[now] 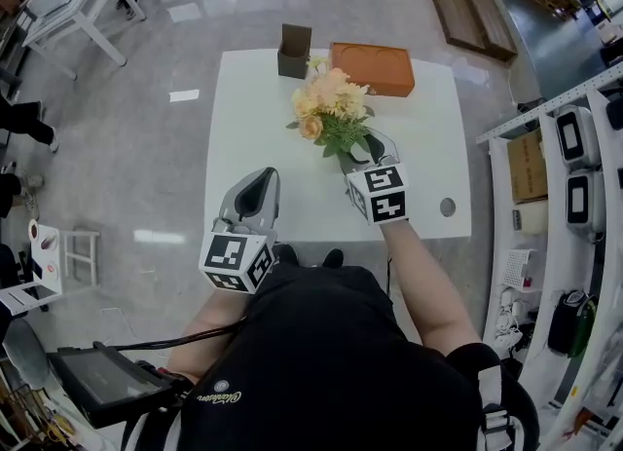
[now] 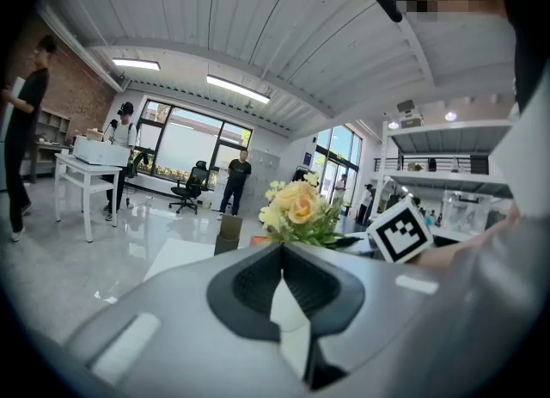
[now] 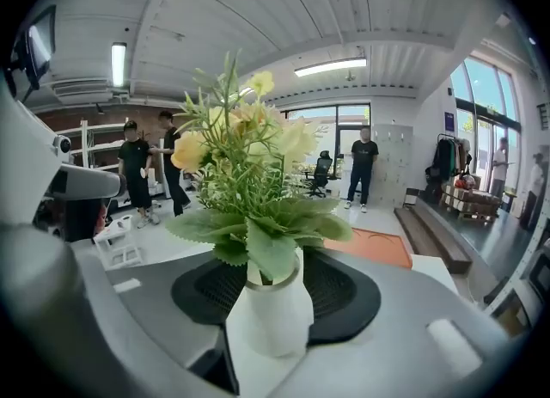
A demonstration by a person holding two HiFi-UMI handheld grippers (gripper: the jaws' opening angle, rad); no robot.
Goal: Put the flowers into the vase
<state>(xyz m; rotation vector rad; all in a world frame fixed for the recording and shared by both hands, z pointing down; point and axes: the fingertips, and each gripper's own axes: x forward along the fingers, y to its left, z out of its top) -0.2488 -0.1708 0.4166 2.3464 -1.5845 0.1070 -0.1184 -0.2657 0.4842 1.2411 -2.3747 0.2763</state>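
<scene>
A bunch of pale yellow and peach flowers (image 1: 329, 98) with green leaves stands in a small white vase (image 3: 271, 310) on the white table (image 1: 263, 89). My right gripper (image 1: 365, 147) reaches to the vase from the near side. In the right gripper view its jaws stand open on either side of the vase, which rests on the table between the black pads (image 3: 206, 289). In the head view leaves hide most of the vase. My left gripper (image 1: 258, 181) hovers at the table's near left edge, jaws together and empty, with the flowers (image 2: 296, 207) ahead of it.
A dark brown box (image 1: 294, 50) and an orange tray (image 1: 371, 67) sit at the table's far edge. A round hole (image 1: 447, 206) marks the near right corner. Several people, desks and an office chair stand farther off; white shelving runs along the right.
</scene>
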